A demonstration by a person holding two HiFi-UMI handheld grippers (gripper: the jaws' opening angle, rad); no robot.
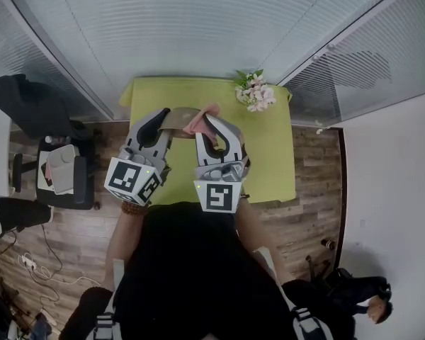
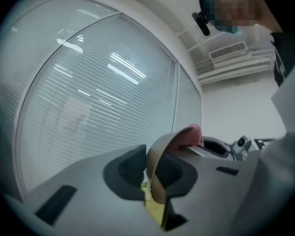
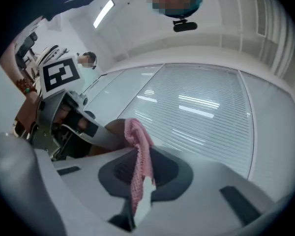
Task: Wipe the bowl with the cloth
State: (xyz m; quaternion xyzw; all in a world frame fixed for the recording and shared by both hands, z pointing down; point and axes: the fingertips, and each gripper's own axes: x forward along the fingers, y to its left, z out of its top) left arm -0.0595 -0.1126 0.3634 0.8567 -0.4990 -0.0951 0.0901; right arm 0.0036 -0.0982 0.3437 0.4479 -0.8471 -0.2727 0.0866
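Seemingly in the middle of wiping: clamping the brown bowl (image 1: pixel 178 117) by its rim in the left gripper (image 1: pixel 159 123), closed tight on it, up in the air above the green table (image 1: pixel 269 161); pinching the pink cloth (image 1: pixel 197 123) in the right gripper (image 1: pixel 214 129), likewise closed, with the cloth apparently touching the bowl's far edge. Next, probably: rub the cloth round the rim and inside, turning the bowl to reach fresh surface, keeping both grips firm. Nearby, only flowers (image 1: pixel 256 91) at the table's far right corner, well apart, and a dark chair (image 1: pixel 53 154) off to the left. No obstacle between cloth and bowl.
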